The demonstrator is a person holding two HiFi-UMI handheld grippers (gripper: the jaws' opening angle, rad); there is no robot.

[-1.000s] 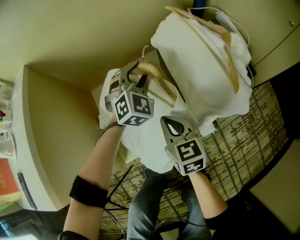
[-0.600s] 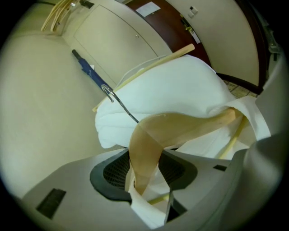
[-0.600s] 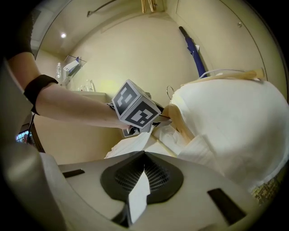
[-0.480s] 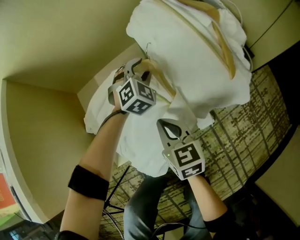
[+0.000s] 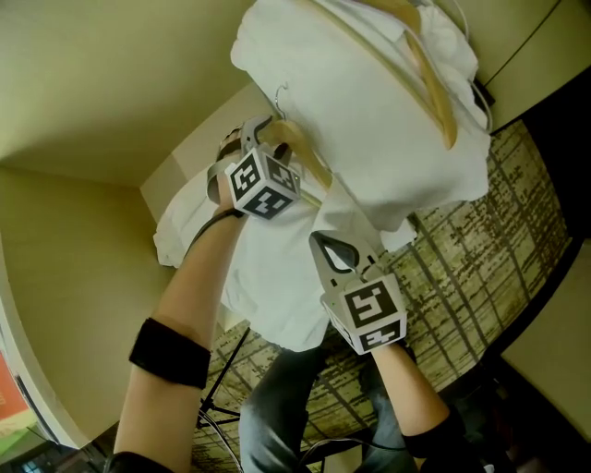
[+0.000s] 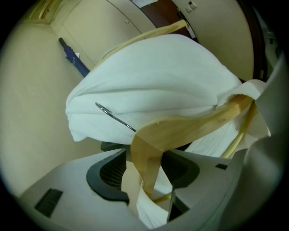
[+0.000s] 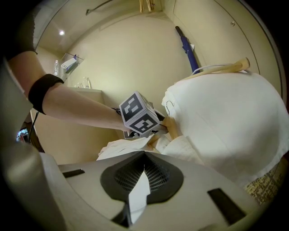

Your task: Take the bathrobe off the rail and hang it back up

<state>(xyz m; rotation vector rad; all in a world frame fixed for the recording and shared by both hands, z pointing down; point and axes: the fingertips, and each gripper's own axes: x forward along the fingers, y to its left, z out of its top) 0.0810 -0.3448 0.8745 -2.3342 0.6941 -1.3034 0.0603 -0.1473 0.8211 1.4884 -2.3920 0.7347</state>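
My left gripper (image 5: 266,139) has a wooden hanger (image 5: 303,152) between its jaws, which have just been opening. In the left gripper view the hanger (image 6: 180,128) passes between the pads (image 6: 108,171) with a gap on each side, and its metal hook (image 6: 115,117) points free into the air. The white bathrobe (image 5: 268,268) droops from this hanger. My right gripper (image 5: 339,249) is shut on a fold of it; a strip of white cloth (image 7: 137,194) shows between its closed jaws.
A second, bulkier white robe (image 5: 369,102) on its own wooden hanger (image 5: 432,88) hangs just beyond. A blue umbrella (image 7: 186,47) leans against the beige wall. Patterned carpet (image 5: 480,249) and a tripod leg (image 5: 217,406) lie below. A rail (image 7: 101,5) runs overhead.
Both grippers have come down with the hanger and robe, the left one further. The left jaws now stand wider around the hanger. The right jaws stay closed on the cloth.
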